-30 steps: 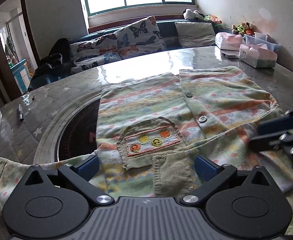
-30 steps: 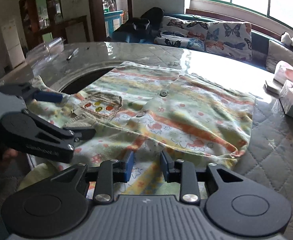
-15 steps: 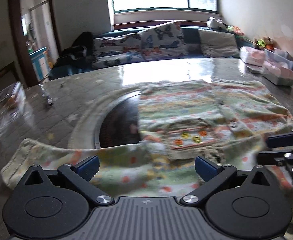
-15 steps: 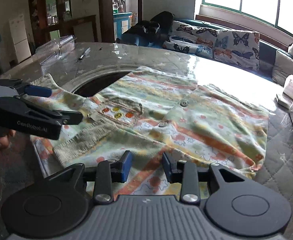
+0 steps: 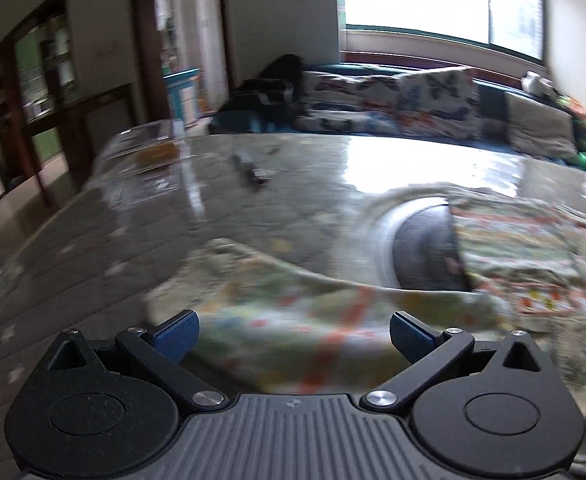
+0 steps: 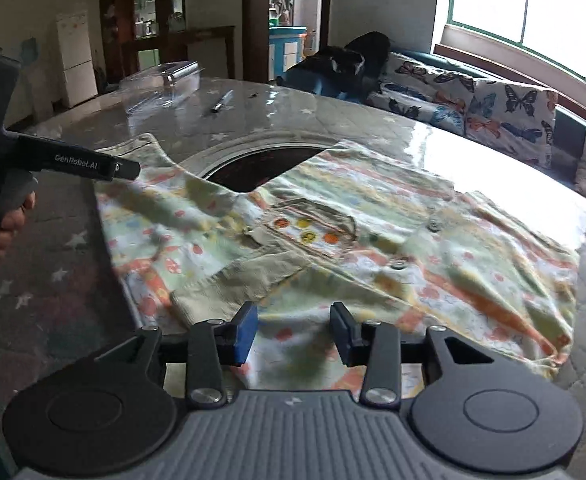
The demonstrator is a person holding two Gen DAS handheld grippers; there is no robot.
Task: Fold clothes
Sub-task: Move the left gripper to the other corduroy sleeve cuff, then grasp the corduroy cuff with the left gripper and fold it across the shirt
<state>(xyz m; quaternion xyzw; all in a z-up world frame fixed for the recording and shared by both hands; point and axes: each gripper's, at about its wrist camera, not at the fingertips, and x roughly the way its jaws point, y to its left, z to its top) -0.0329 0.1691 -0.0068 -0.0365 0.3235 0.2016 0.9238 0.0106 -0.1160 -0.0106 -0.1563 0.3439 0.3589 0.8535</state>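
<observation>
Ahead of your left gripper [image 5: 293, 334], jaws spread wide and empty, the soft printed shirt's sleeve [image 5: 293, 304] lies just beyond the tips, running rightward toward the body.

From your right gripper [image 6: 293, 330], jaws opening with nothing pinched, the shirt [image 6: 373, 240] lies flat on the quilted table [image 6: 61, 280], its ribbed cuff [image 6: 245, 276] nearest, slightly left.

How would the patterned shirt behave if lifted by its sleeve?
The shirt looks thin and wrinkled, so probably floppy, light and apt to drape. The sleeve would likely rise first, dragging the body across the glossy table.
</observation>
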